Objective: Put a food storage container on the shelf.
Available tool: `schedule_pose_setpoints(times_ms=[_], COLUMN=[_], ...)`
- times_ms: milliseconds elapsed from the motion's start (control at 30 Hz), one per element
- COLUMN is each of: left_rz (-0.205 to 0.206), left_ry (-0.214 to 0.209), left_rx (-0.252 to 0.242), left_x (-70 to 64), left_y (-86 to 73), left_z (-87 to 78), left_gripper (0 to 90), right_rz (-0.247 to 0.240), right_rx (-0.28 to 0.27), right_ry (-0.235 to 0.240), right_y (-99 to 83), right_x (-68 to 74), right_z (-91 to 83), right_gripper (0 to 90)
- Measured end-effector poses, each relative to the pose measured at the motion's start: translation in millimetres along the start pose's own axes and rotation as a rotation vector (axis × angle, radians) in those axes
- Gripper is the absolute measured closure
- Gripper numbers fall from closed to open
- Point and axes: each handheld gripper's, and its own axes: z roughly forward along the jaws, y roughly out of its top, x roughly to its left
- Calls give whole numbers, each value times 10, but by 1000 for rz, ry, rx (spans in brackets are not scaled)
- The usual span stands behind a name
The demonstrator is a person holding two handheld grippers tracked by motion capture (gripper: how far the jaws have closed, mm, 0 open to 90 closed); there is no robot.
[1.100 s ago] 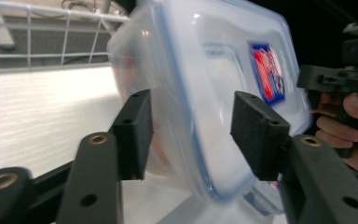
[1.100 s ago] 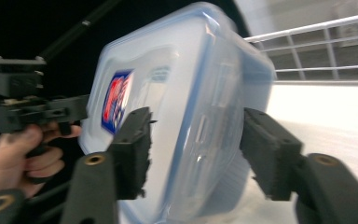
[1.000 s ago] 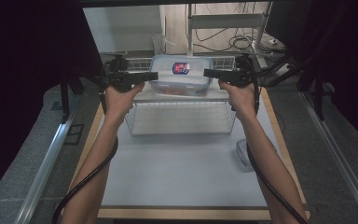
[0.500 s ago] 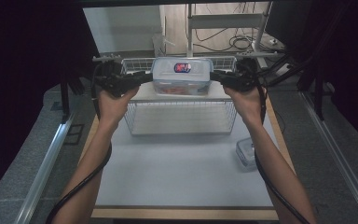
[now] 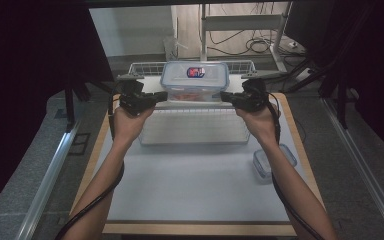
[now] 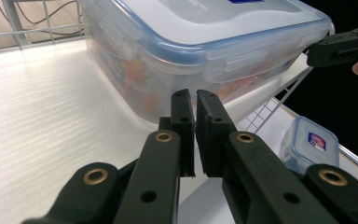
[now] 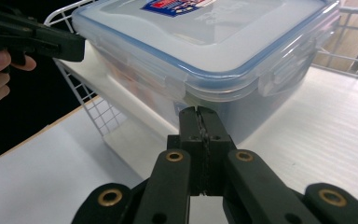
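A large clear food box (image 5: 195,81) with a blue-rimmed lid sits on top of a white wire rack (image 5: 194,120) at the far end of the counter (image 5: 190,185). The left gripper (image 5: 156,96) and right gripper (image 5: 228,96) flank it, tips at its lower side walls. Both pairs of jaws are clenched with nothing between them, the left showing a thin slit. A small lidded box (image 5: 271,161) lies on the counter near the right forearm.

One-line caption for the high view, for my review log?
Left claw and right claw, both closed, flank a lidded clear container on a wire rack; a smaller container sits on the table.
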Motion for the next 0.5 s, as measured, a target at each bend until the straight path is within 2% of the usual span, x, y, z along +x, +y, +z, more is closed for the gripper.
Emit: schedule_pose_setpoints(times_ms=[100,267,367,500], left_rz=[-4,17,19,51], left_ry=[4,25,18,18], left_rx=[1,17,17,26], left_x=[0,-46,-67,-142], left_y=[12,62,67,47], left_z=[27,114,136,137], left_gripper=[851,849,844,831], right_rz=[4,13,15,16], right_rx=[-2,5,10,3], right_ry=[-8,-21,-30,-23], right_y=[4,23,36,35], right_x=[-26,-92,-122,-118], right_z=[8,73,107,111], right_gripper=[889,889,889,889])
